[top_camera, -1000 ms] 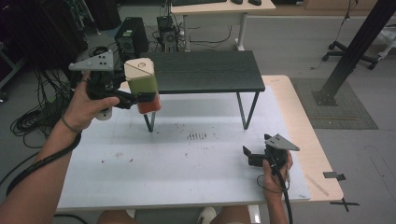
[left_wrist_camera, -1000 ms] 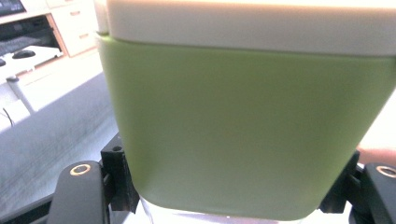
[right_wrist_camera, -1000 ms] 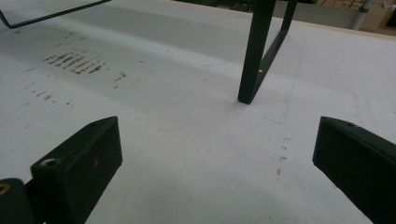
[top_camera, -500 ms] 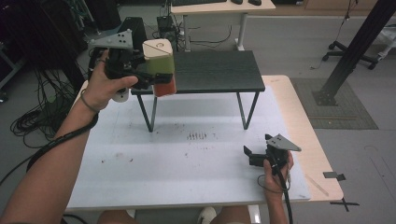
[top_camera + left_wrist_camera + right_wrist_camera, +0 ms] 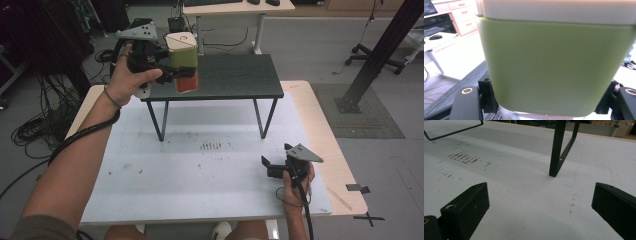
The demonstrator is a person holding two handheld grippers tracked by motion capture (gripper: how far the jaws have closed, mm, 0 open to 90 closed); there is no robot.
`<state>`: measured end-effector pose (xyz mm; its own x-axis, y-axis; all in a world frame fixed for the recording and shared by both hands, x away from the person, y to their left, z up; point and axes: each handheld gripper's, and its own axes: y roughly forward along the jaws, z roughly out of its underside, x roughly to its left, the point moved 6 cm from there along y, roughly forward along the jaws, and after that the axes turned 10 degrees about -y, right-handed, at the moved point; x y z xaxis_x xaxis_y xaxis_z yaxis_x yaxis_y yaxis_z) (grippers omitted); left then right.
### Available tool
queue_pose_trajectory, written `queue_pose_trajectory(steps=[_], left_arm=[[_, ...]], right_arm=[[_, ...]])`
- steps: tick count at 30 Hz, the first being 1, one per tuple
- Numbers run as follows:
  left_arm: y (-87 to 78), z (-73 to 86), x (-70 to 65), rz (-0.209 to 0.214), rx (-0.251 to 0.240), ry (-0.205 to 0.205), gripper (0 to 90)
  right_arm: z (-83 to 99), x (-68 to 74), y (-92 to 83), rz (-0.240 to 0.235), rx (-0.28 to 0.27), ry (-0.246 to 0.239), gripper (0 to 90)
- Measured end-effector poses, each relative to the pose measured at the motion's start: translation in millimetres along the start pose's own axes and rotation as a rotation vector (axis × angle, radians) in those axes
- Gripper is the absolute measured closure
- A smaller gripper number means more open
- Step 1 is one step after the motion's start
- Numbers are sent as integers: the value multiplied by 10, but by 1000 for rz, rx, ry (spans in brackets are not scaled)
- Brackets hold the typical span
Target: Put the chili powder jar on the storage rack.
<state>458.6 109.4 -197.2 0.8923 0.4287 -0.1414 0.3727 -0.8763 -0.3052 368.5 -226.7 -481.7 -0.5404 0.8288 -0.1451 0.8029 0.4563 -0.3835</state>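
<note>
A container [image 5: 182, 57] with a cream lid, a green body and a red base hangs over the left part of a low black table [image 5: 235, 75]. My left gripper [image 5: 173, 74] is shut on it, with a jaw on either side of its lower body. In the left gripper view the green container [image 5: 554, 67] stands close up between the jaws of the left gripper [image 5: 546, 105]. My right gripper [image 5: 275, 156] rests low over the white tabletop [image 5: 200, 170] at the front right. The right gripper [image 5: 541, 202] is open with nothing between its jaws.
The black table's metal legs [image 5: 556, 150] stand on the white tabletop, one just ahead of the right gripper. Brown smudges [image 5: 211, 145] mark the middle of the tabletop. Cables [image 5: 30, 125] lie on the floor at the left. A black post [image 5: 375, 55] rises at the right, and a desk [image 5: 235, 7] stands behind.
My left hand has carried the container away from me and to the right, from beside the black table's left end to over its top. The right gripper has kept still.
</note>
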Motion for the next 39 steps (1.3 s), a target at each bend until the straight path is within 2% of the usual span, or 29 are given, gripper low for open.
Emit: queue_pose_trajectory(steps=[6,18,21,29,36,39], left_arm=[[152,1,148,-13,-5,-25,282],[351,41,316,-37,12,-49,282],[377,67,344,-51,25,-41,282],[411,146,440,-89,32,-59,282],[419,214,496,-98,9,-83,282],[420,236,511,-111,12,-78,282]], right_arm=[[-1,-2,-1,1,-2,0,12],[-1,-6,-4,2,-5,3,12],[0,-4,-1,1,-4,3,12],[-1,-2,0,-3,-4,2,12],[-5,-3,-2,-4,-9,4,12],[-2,-7,-5,-5,-12,9,12]])
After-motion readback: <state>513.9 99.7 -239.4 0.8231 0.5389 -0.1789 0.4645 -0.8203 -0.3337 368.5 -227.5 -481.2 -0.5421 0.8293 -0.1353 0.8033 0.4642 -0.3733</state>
